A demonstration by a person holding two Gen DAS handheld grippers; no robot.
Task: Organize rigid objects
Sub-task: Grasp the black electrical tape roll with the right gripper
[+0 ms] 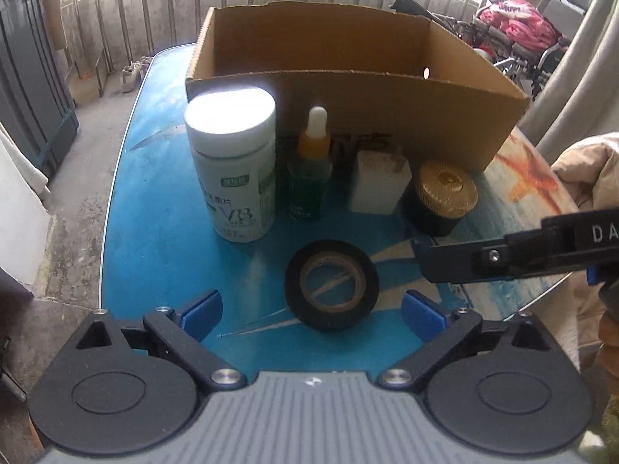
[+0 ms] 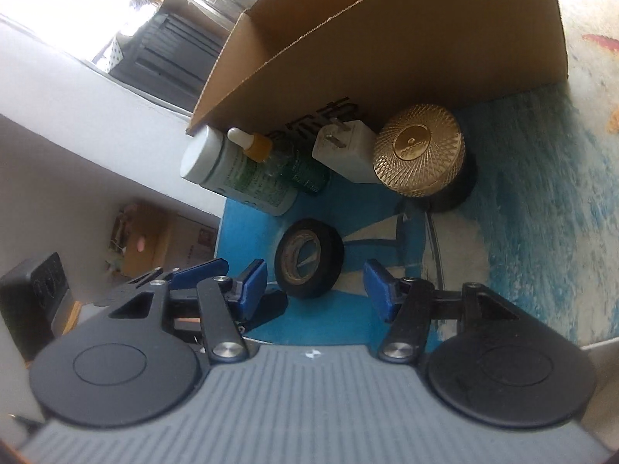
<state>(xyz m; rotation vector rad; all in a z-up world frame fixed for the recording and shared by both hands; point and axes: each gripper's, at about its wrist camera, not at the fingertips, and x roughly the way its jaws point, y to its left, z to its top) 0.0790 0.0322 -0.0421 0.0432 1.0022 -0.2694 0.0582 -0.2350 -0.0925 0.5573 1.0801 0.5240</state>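
While both tools [image 1: 312, 314] [image 2: 315, 284] gape empty, box [image 1: 348, 116] interior mostly hidden; dropper bottle [image 1: 309, 178] label unreadable.

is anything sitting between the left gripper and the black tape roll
Nothing visible does. The left gripper is open, and the black tape roll lies flat on the blue table right ahead of its fingertips. The right gripper comes in from the side, clear of that gap.
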